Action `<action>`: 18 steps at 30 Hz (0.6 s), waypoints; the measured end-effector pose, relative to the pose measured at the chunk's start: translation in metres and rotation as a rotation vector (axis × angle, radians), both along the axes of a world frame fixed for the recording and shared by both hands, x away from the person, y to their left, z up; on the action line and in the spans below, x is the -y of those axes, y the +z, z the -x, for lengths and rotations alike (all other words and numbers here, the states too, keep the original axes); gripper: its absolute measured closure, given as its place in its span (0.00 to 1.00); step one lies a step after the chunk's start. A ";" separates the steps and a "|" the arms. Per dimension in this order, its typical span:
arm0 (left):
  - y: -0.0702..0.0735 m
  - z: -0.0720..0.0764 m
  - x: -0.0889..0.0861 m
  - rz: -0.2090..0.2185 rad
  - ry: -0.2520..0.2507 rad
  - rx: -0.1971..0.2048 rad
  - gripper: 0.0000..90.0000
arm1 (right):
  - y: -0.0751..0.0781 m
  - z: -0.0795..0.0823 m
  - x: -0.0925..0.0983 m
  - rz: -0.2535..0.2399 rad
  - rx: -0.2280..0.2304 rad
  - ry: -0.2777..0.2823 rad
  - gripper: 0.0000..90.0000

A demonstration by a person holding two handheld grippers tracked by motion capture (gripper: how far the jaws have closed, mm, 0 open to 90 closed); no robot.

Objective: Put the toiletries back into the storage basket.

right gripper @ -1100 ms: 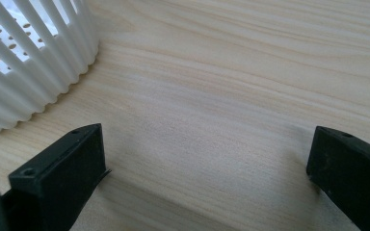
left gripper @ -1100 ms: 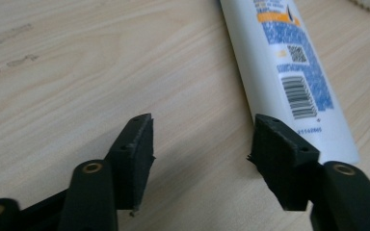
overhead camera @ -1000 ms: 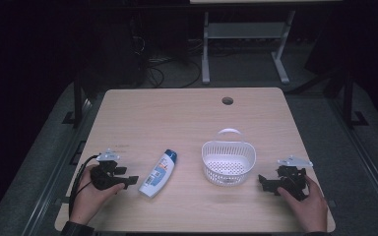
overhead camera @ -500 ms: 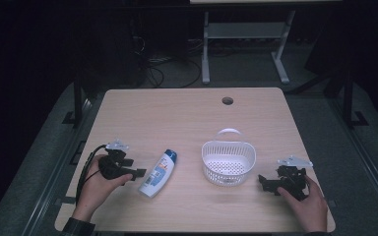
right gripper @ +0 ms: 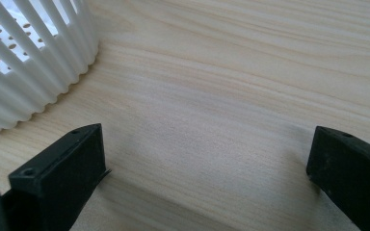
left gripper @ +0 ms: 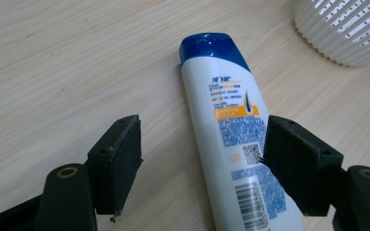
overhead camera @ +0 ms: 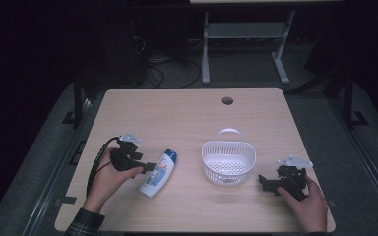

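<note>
A white shampoo bottle (overhead camera: 157,173) with a blue cap lies flat on the wooden table (overhead camera: 187,118), cap toward the far side. My left gripper (overhead camera: 146,167) is open at the bottle's lower half. In the left gripper view the bottle (left gripper: 231,130) lies between the jaws of the left gripper (left gripper: 203,159), close against the right-hand jaw, with a gap to the other. A white slotted basket (overhead camera: 228,162) stands in the middle right. My right gripper (overhead camera: 264,183) rests open on the table right of the basket, and in its own view the right gripper (right gripper: 207,166) holds nothing.
A round cable hole (overhead camera: 227,101) sits near the table's far edge. A grey desk frame (overhead camera: 246,34) and cables stand on the dark floor beyond. The basket's ribbed wall (right gripper: 33,72) is just left of my right gripper's jaws.
My left gripper has moved right along the table, from well left of the bottle until its open jaws straddle the bottle. The right gripper and basket have stayed put.
</note>
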State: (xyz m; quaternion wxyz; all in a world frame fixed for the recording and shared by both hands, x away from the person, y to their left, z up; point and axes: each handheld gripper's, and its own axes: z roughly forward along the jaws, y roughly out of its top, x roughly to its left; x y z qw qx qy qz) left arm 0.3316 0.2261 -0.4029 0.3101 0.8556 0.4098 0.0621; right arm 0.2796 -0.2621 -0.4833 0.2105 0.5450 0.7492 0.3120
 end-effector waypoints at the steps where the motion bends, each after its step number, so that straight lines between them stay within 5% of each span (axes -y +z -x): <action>1: 0.000 -0.001 0.002 -0.004 -0.004 -0.001 0.32 | 0.000 0.000 0.000 0.000 -0.001 -0.001 0.00; 18: 0.001 -0.022 0.037 -0.046 -0.030 -0.025 0.30 | 0.000 0.000 0.000 0.000 0.000 0.000 0.00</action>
